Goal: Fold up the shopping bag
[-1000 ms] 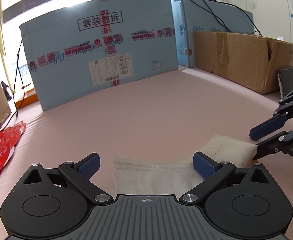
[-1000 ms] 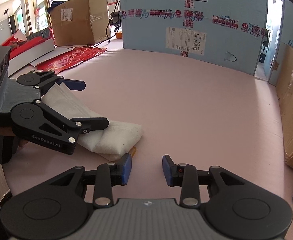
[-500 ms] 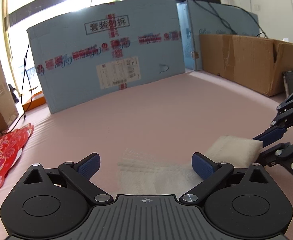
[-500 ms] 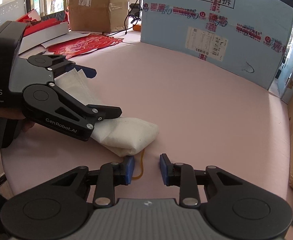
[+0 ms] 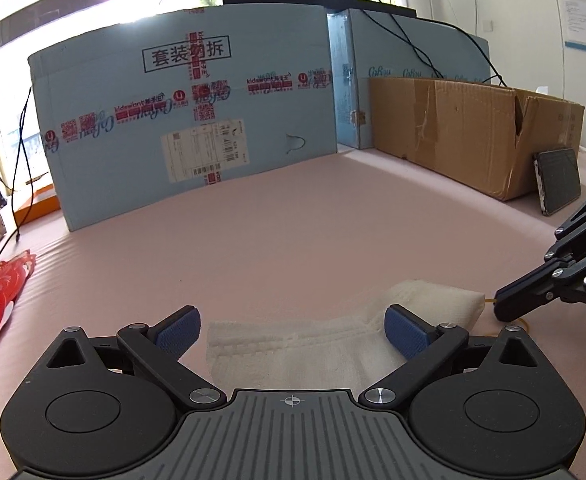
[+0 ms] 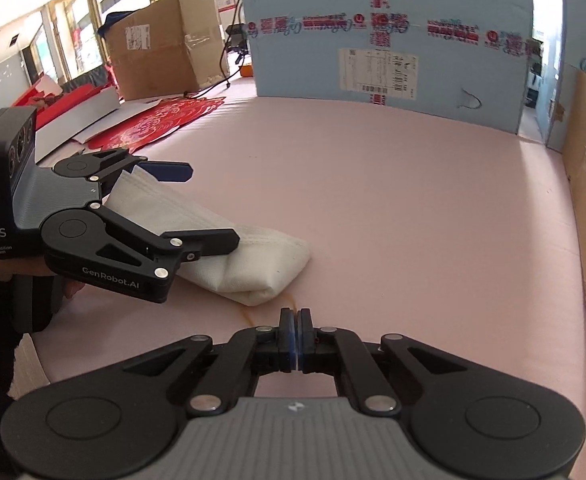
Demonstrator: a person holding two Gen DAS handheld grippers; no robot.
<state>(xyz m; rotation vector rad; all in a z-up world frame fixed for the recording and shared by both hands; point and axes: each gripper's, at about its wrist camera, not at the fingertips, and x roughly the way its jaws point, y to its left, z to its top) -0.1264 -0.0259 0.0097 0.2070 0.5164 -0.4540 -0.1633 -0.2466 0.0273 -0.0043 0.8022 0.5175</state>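
Bag (image 6: 249, 264) lies folded between spread left tool (image 5: 293, 326); right tool (image 6: 295, 318) pinched together.

We see the shopping bag (image 6: 253, 264) as off-white woven cloth, matt and slightly coarse, with stitched seams. Under it the table cover (image 6: 413, 208) looks like smooth, matt pink material. Over the bag, the left gripper (image 5: 293, 330) is matt black plastic with ribbed grey housing, shiny metal pivot pins and textured blue rubbery pads (image 5: 405, 330); the right gripper (image 6: 294, 320) beside the bag's end has the same finish. Beyond the bag, the blue carton (image 5: 189, 128) is smooth printed cardboard with a paper label, and the brown box (image 5: 473, 132) right of the carton is matt corrugated cardboard with glossy tape.
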